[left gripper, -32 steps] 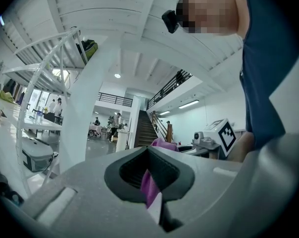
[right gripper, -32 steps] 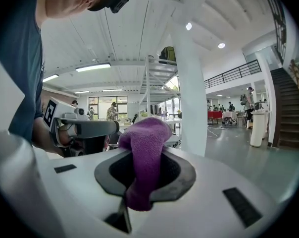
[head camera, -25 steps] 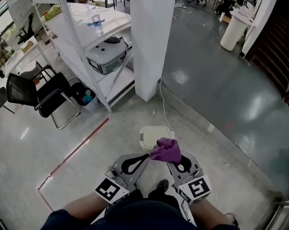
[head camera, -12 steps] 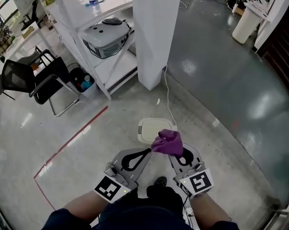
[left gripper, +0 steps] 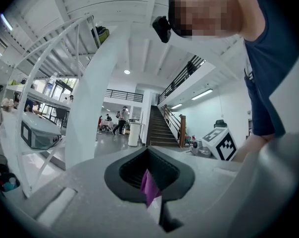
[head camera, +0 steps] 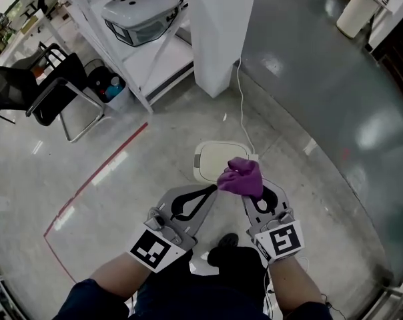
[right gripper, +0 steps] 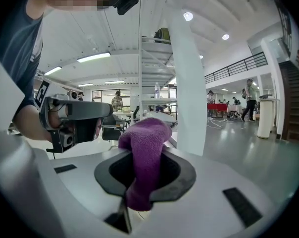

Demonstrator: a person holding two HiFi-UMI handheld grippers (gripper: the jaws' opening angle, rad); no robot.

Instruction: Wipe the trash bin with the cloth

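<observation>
Cloth (head camera: 240,177), likely soft and light, bunched in clamped right gripper (right gripper: 141,190), corner pinched by left gripper (left gripper: 150,191), near bin (head camera: 211,160).

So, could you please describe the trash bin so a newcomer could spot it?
Start at the big white pillar and follow the white cable across the floor. It leads to the trash bin just beyond the purple cloth, the only cream box with a rounded square lid.
</observation>
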